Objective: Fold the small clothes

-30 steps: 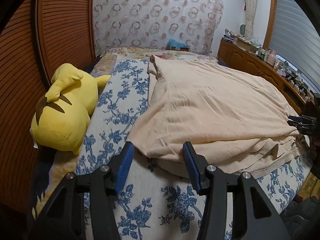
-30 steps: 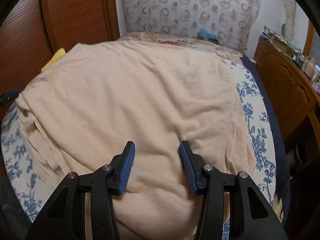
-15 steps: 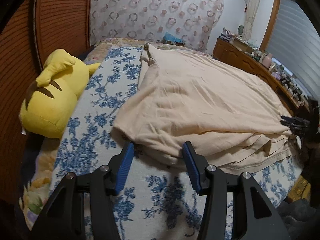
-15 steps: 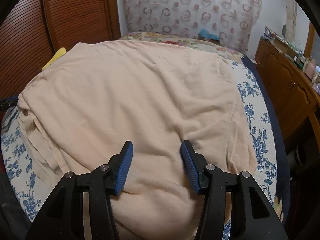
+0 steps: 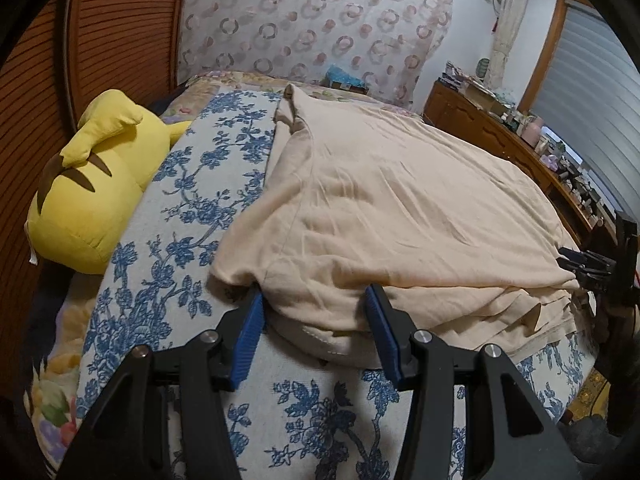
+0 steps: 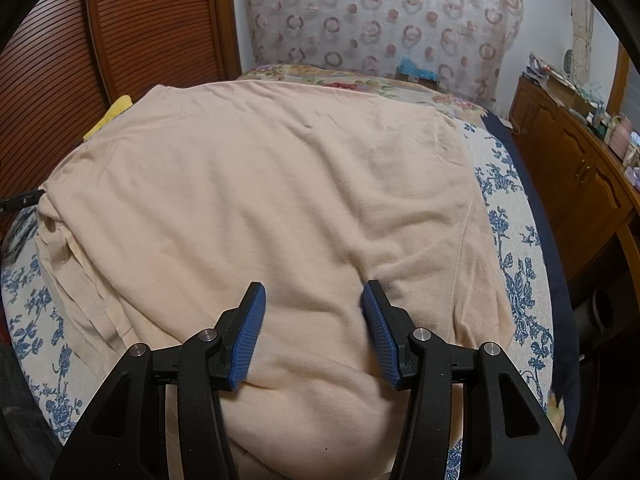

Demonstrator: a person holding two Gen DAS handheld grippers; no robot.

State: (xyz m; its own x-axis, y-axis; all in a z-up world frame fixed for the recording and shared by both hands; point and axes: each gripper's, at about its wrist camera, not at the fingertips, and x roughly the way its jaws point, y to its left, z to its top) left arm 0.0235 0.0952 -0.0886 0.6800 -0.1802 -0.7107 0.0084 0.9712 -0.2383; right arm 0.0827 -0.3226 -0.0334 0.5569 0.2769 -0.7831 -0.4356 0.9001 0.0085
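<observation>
Blue-flowered bedspread (image 5: pixel 168 216) carries the peach cotton shirt (image 5: pixel 392 208), my left claw (image 5: pixel 314 322) and right claw (image 6: pixel 312 320) both spread, unpinching, bracketing its near hem for folding.

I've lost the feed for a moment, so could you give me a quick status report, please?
Both grippers open: left gripper at beige garment's near edge, jaws just narrowed; right gripper over the cloth. Garment spread on the bed. Yellow plush toy lies clear.

The right gripper (image 6: pixel 312 312) hangs low over a peach garment (image 6: pixel 260 200) spread on the floral bedspread (image 6: pixel 516 240); its blue pads stand apart, cloth bulging between them; a wooden dresser (image 6: pixel 580 160) stands far right.
</observation>
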